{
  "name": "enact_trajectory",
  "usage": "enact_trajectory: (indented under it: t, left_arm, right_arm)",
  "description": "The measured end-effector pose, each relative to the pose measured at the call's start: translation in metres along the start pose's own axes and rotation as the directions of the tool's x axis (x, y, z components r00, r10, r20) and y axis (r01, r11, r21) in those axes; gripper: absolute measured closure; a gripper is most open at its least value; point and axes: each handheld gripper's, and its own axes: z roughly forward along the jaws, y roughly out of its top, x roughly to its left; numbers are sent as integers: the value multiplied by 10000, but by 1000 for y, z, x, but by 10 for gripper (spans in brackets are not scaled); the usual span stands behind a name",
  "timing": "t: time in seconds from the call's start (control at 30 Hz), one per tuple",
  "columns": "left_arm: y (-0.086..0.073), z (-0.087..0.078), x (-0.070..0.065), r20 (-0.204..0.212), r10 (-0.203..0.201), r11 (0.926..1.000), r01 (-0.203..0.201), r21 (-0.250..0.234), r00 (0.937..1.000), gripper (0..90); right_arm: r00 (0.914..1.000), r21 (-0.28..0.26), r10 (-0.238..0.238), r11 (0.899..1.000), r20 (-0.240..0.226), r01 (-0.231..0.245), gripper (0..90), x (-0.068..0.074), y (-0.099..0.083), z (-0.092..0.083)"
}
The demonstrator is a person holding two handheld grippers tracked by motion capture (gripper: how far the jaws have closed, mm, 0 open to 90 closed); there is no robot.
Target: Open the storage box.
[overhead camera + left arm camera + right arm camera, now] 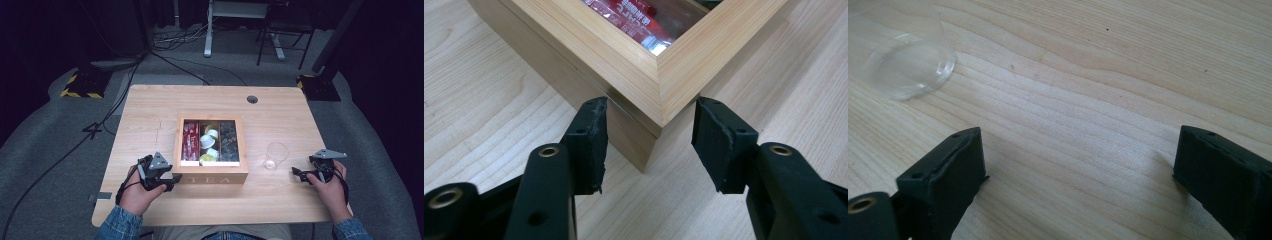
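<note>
A wooden tea box (210, 178) marked TEA stands mid-table, and its framed lid lies flat on the base. Through the top I see red packets (190, 141), white and yellow capsules (209, 142) and dark packets (229, 141). My left gripper (174, 179) is at the box's front left corner. In the left gripper view the box corner (659, 85) sits between the jaws of the left gripper (650, 107), and both pads touch it at the lid seam. My right gripper (296, 172) rests open on the table, right of a clear glass (275, 155). Its jaws (1080, 150) have nothing between them.
The clear glass (910, 70) stands between the box and my right hand. A round cable hole (252, 99) is near the table's far edge. Beyond the table are floor cables (175, 40) and chair and desk legs (280, 45).
</note>
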Motion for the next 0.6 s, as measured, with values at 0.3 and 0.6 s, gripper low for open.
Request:
enact_trajectory:
  t: [0.3, 0.6]
  left_arm:
    - [5, -5, -3, -252, 407, 9987, -399, 317, 9989, 581]
    - [9, -8, -2, -214, 352, 9990, -346, 282, 9992, 587]
  right_arm:
    - [10000, 1, -2, 10000, -1, 2, 60, 0, 0, 0]
    - [10000, 10, -19, 10000, -27, 19, 63, 0, 0, 0]
